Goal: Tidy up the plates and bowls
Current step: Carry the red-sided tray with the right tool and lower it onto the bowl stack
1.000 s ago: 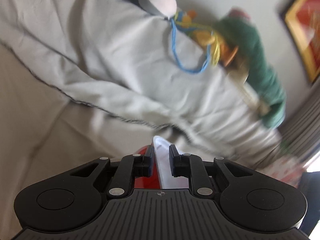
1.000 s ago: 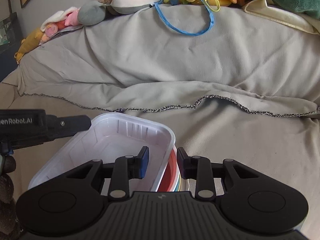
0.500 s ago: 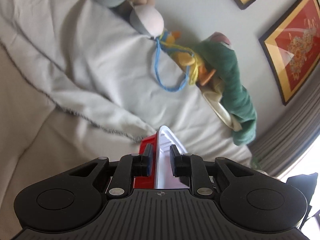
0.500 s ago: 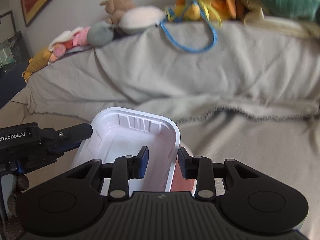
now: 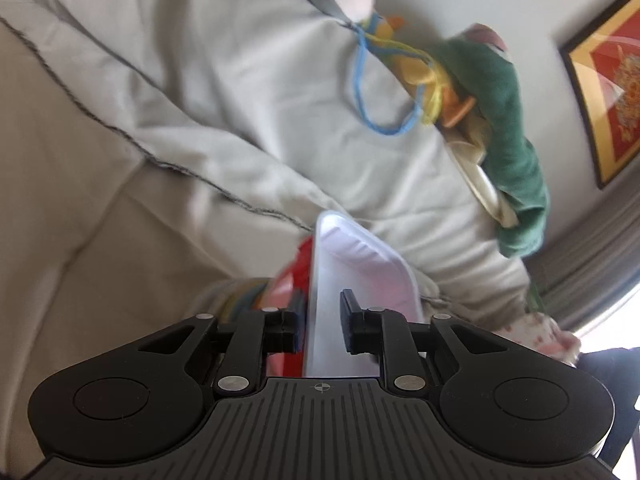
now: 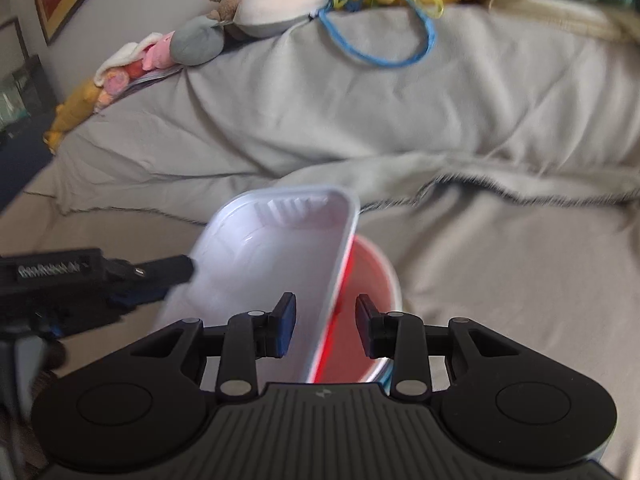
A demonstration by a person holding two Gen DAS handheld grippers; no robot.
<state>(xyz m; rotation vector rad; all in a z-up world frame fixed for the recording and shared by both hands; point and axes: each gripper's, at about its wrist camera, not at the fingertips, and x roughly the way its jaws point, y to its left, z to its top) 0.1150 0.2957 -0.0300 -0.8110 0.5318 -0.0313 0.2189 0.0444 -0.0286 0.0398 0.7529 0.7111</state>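
The white plastic tray (image 6: 276, 276), tilted over the red bowl (image 6: 368, 300), has its long axis running away from the right gripper (image 6: 326, 330), whose jaws straddle its near rim without closing, while the left gripper (image 5: 320, 326) pinches its left edge.

A white rectangular plastic tray (image 6: 272, 264) was tilted steeply on edge, its ribbed hollow facing nine o'clock, above a red bowl (image 6: 368, 288) at its three o'clock.
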